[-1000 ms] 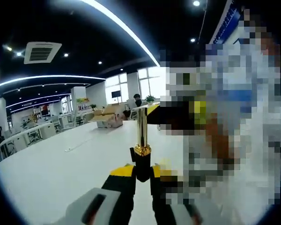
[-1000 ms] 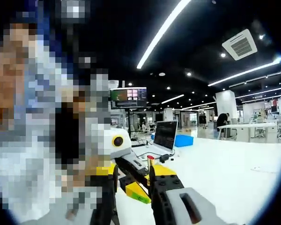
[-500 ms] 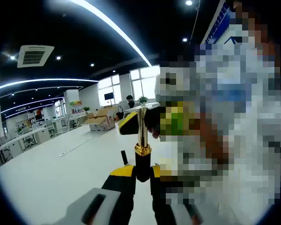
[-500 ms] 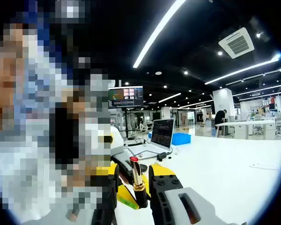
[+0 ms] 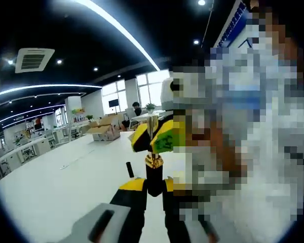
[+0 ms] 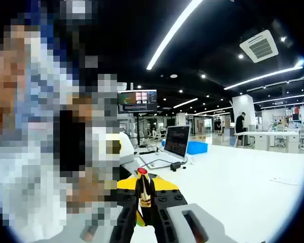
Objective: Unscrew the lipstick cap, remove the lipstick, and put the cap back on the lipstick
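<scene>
in the left gripper view my left gripper [image 5: 151,185] is clenched on the black base of the lipstick [image 5: 152,171], upright over the white table [image 5: 55,187]; my right gripper [image 5: 153,137] closes around its gold upper part.

in the right gripper view my right gripper [image 6: 143,202] pinches the gold tube, red tip up.

Looking level along each pair of tongs, close on the lipstick [image 5: 153,152] [image 6: 143,188] shared by both, over the white tabletop [image 5: 55,187] [image 6: 243,187] from opposite sides
</scene>
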A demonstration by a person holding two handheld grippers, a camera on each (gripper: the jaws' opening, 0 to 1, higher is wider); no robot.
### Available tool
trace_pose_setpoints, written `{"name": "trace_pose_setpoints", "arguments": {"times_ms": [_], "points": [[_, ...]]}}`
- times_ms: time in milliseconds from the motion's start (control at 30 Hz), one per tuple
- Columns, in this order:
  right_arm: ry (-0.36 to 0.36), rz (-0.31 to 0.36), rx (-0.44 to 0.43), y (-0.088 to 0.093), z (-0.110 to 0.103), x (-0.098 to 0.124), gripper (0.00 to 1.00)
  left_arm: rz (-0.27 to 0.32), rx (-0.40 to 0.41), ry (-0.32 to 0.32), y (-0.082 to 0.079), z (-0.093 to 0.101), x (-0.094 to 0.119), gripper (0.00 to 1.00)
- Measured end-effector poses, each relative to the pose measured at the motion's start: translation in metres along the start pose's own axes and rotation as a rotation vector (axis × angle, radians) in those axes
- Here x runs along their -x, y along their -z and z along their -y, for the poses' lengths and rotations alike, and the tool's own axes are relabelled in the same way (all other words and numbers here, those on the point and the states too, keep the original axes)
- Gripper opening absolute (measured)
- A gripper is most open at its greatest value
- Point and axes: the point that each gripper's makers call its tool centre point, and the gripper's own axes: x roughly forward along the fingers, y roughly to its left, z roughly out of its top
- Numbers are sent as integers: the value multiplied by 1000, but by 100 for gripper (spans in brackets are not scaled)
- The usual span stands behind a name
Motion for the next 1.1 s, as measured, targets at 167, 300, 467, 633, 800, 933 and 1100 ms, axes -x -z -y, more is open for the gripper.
{"name": "trace_pose_setpoints", "arguments": {"times_ms": [167,300,467,633,800,933,1100], "points": [[-3,10,-8,-3,0,1,7,16,7,18,-3,2,2,14],[-15,11,-7,-4,-3,2,7,18,10,36,-4,5,3,13],[-32,10,-4,-4,-6,4,7,31,25,75,-5,8,5,13],[-68,22,-30,-6,-10,5,6,61,67,145,-7,15,8,13],[-112,23,-43,-7,-19,5,6,88,114,226,-9,23,10,13],[-139,23,-48,-7,-25,6,6,99,137,269,-10,28,10,13],[-200,39,-93,-10,-32,9,6,134,191,369,-14,42,13,13]]}}
